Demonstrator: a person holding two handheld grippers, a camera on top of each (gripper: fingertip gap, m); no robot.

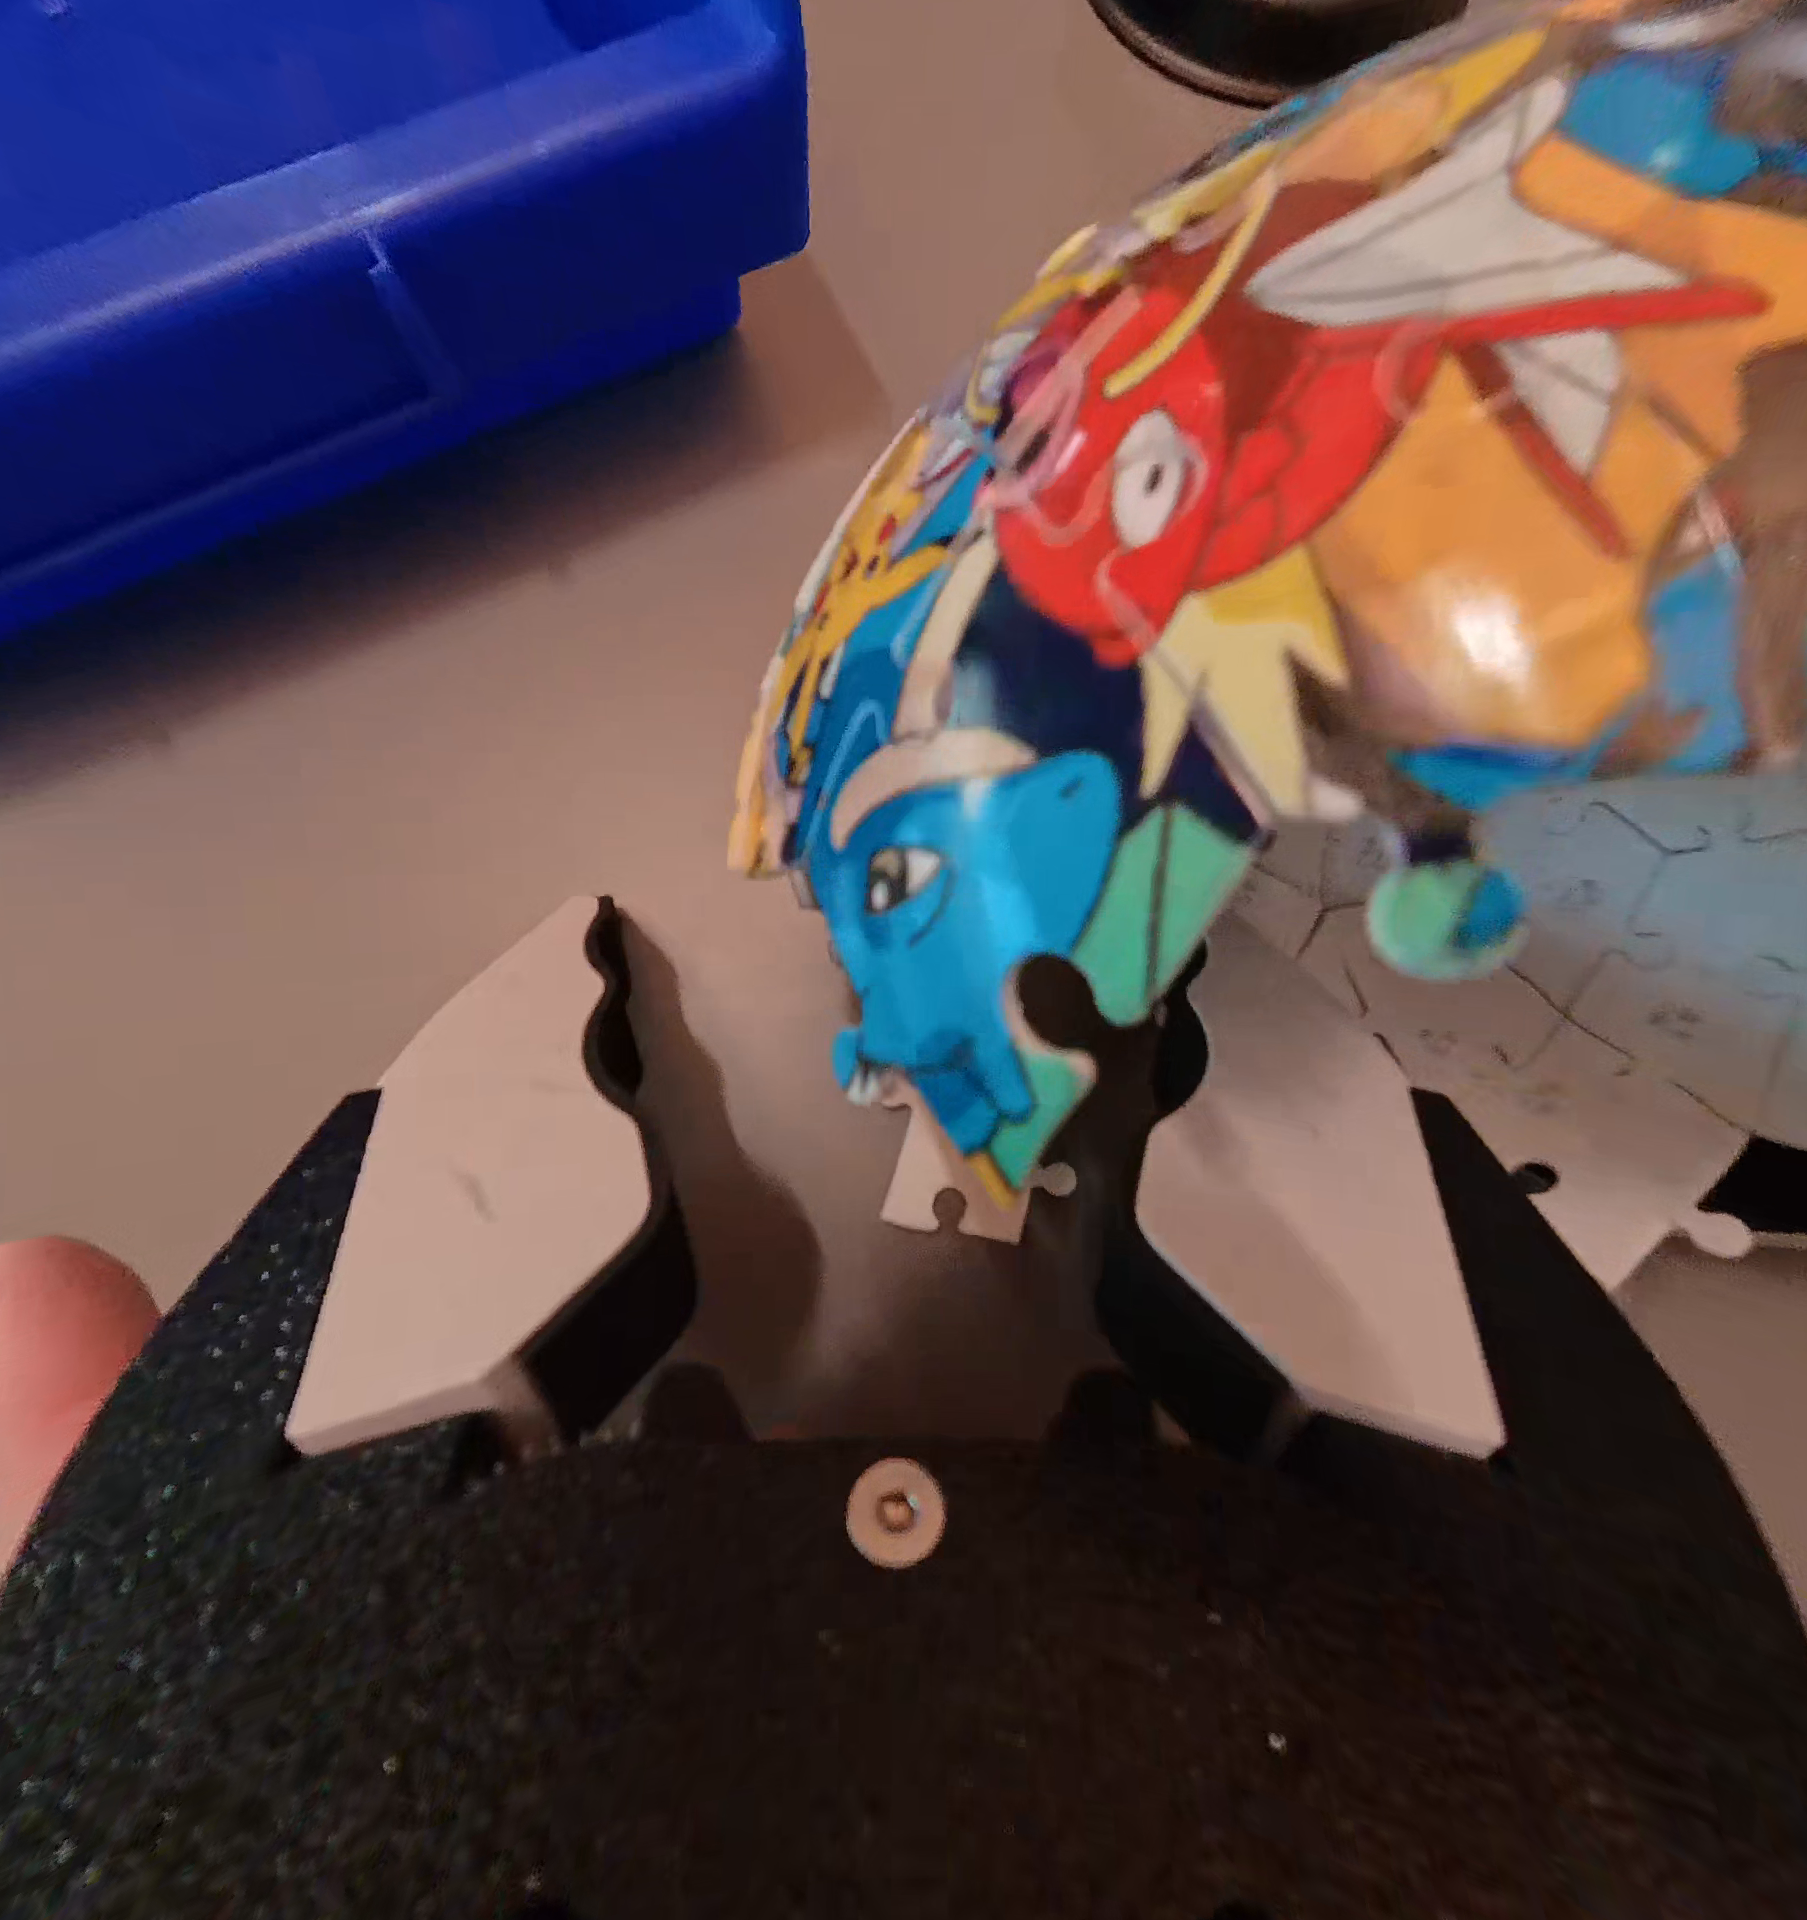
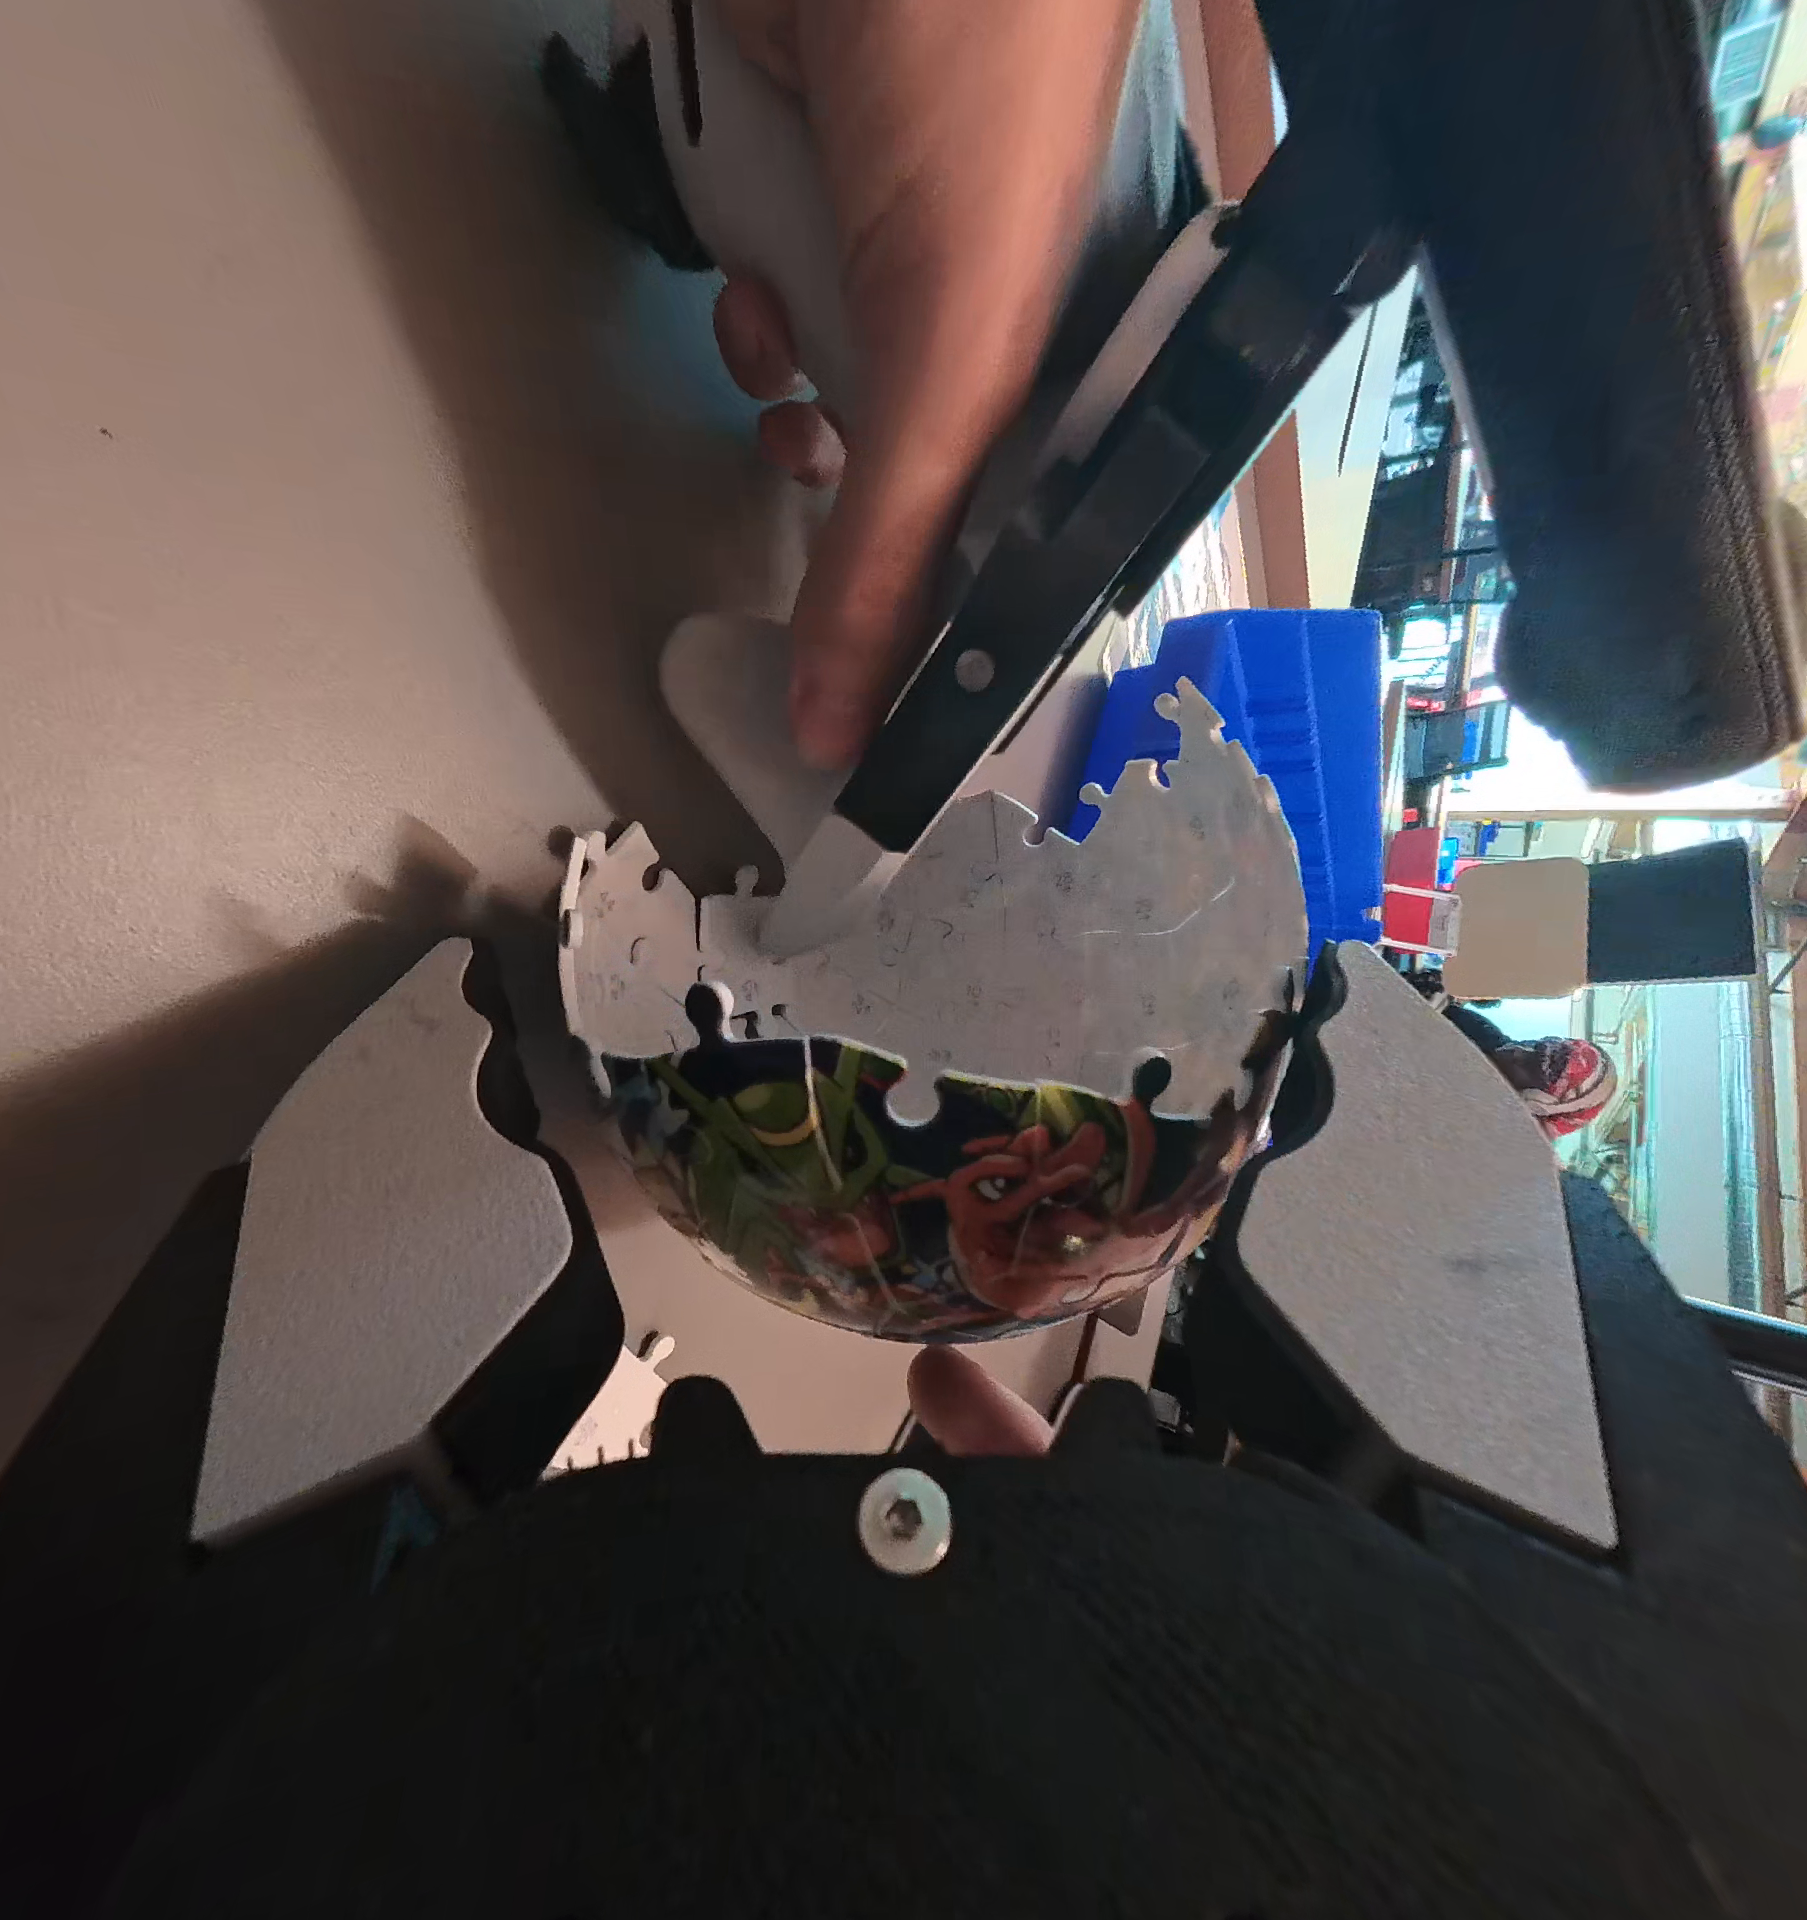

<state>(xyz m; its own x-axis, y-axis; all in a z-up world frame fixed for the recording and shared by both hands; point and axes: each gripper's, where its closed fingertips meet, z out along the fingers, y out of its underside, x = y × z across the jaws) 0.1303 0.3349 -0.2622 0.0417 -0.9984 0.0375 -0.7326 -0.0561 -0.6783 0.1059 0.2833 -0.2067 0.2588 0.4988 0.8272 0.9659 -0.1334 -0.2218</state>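
Observation:
A partly built puzzle ball shell (image 1: 1242, 540), colourful cartoon print outside and pale grey inside, hangs over the table. My left gripper (image 1: 894, 966) is open, and the shell's jagged lower edge with a blue-faced piece (image 1: 930, 935) lies between its jaws. Its right finger is partly hidden behind that piece. In the right wrist view one of the left gripper's white fingers (image 2: 826, 894) reaches inside the shell (image 2: 982, 935). My right gripper (image 2: 904, 997) is shut on the shell, with a finger against each side of the bowl. A fingertip (image 2: 972, 1403) shows just under it.
A blue plastic bin (image 1: 359, 260) stands at the far left on the beige table (image 1: 359, 831); it also shows behind the shell in the right wrist view (image 2: 1283, 727). A dark round object (image 1: 1242, 52) sits at the far edge. A hand (image 2: 930, 416) holds the left gripper. The dark round object (image 1: 1242, 52) is about 20 cm from both grippers' fingertips.

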